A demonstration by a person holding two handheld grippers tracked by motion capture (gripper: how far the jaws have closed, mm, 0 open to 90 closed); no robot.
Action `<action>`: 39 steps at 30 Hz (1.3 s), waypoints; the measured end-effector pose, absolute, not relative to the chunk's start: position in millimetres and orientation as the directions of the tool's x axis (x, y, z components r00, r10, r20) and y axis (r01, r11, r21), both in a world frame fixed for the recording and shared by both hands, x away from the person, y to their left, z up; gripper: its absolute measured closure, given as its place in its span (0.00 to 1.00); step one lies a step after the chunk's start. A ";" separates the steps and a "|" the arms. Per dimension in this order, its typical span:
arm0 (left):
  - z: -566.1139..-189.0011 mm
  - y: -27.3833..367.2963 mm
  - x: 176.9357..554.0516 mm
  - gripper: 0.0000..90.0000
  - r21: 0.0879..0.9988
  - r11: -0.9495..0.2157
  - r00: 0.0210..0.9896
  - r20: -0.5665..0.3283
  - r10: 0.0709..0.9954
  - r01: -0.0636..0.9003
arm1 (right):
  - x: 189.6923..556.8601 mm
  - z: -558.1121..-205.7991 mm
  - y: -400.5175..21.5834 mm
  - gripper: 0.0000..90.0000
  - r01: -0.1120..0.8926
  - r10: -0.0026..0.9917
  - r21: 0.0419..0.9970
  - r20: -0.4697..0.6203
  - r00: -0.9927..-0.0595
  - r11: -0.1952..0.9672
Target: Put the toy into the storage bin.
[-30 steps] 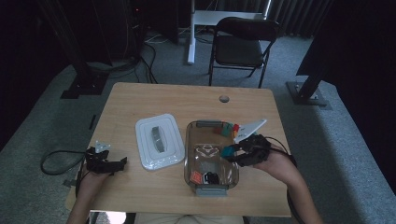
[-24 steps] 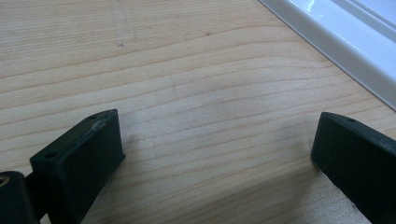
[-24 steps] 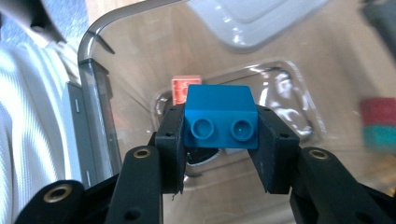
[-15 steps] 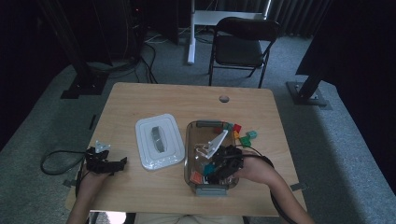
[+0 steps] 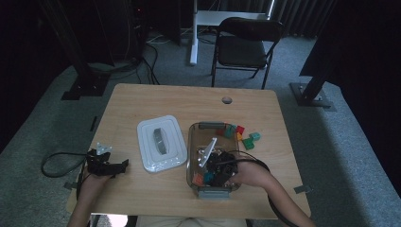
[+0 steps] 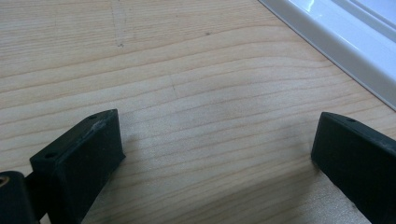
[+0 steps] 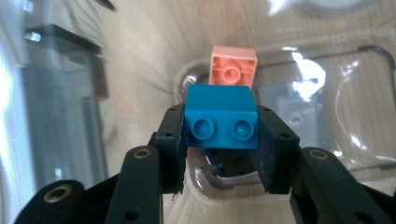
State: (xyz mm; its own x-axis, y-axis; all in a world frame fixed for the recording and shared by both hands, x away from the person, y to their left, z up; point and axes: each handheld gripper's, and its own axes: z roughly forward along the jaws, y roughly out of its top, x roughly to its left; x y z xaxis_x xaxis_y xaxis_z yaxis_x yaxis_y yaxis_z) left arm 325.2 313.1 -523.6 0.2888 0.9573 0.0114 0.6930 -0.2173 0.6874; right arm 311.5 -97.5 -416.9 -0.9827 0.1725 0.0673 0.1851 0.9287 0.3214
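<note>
Right gripper pinching a blue brick between both black pads, studs facing the camera: two round studs, smooth glossy plastic, square-edged. Brick sitting right at the fingertips, inside the clear container. Just beyond it, touching or nearly so, a salmon-pink brick lying on the container floor, hollow underside with a round tube showing. Container walls transparent, shiny, throwing reflections; wood grain showing through the bottom.

In the high view, right gripper reaching down into the near half of the clear container, hand behind it. Bricks in red, green and teal clustering at the far end of the container, two green ones lying outside on the table.

Left gripper resting on the bare wood, jaws spread wide, nothing between them; matte black blocky pads. White lid edging in at the upper right, smooth with a raised rim. In the high view, left gripper lying near the table's left edge, well apart from the white lid, rounded rectangle with a grey handle.
</note>
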 end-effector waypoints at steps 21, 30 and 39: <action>-523.7 312.9 325.3 0.03 0.689 -0.215 0.287 0.010 0.958 0.692 | 311.0 -400.6 -116.8 0.60 0.252 0.236 0.379 0.088 -0.968 0.891; -523.7 312.9 325.3 0.03 0.689 -0.215 0.288 0.010 0.958 0.692 | 314.7 -373.0 -163.5 0.59 0.346 0.361 0.491 0.067 -0.930 0.799; -523.7 312.9 325.3 0.03 0.688 -0.215 0.288 0.010 0.958 0.693 | 321.9 -362.1 -202.8 0.56 0.430 0.485 0.547 0.049 -0.873 0.718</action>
State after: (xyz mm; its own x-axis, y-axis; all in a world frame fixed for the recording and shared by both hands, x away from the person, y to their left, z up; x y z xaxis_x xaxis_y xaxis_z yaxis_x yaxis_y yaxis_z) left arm 325.3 312.9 -523.7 0.2876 0.9577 0.0098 0.6926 -0.2150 0.6885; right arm 321.9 -202.8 -362.1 -0.8731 0.4851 0.0492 0.4299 0.7183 0.5470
